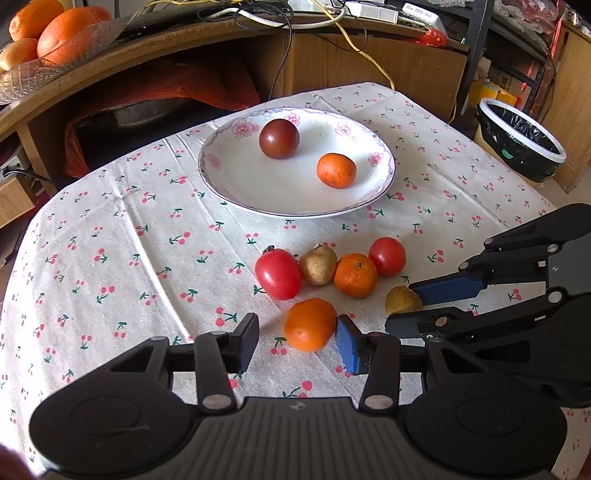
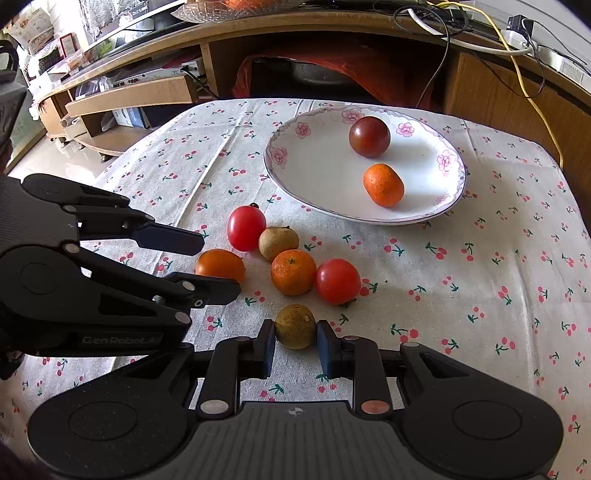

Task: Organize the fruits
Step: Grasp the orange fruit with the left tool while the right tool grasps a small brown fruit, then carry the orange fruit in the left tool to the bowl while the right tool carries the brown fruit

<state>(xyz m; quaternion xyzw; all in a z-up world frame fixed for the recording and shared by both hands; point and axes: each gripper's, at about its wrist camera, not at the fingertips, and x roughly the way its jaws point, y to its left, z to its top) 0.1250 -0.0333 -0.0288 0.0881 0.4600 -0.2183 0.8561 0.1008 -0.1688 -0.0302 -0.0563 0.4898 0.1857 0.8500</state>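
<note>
A white flowered plate [image 1: 280, 188] [image 2: 321, 177] at the back of the cherry-print cloth holds a dark tomato [image 1: 279, 138] and a mandarin [image 1: 336, 170]. In front of it lie two red tomatoes [image 1: 277, 273] [image 1: 387, 256], a brownish fruit [image 1: 317, 265] and a mandarin [image 1: 355, 275]. My left gripper [image 1: 299, 345] [image 2: 220, 264] stands open around an orange [image 1: 310, 325] [image 2: 219, 266], which sits against the right pad. My right gripper [image 2: 295, 349] [image 1: 400, 305] has both pads against a brown-green fruit [image 2: 295, 326] [image 1: 402, 300] that rests on the cloth.
A black-lined bin [image 1: 517, 140] stands beyond the table's right edge. A wooden cabinet behind carries a glass bowl of oranges [image 1: 48, 33] and several cables [image 1: 351, 37]. The cloth's left half [image 1: 110, 258] is bare. The two grippers sit close together.
</note>
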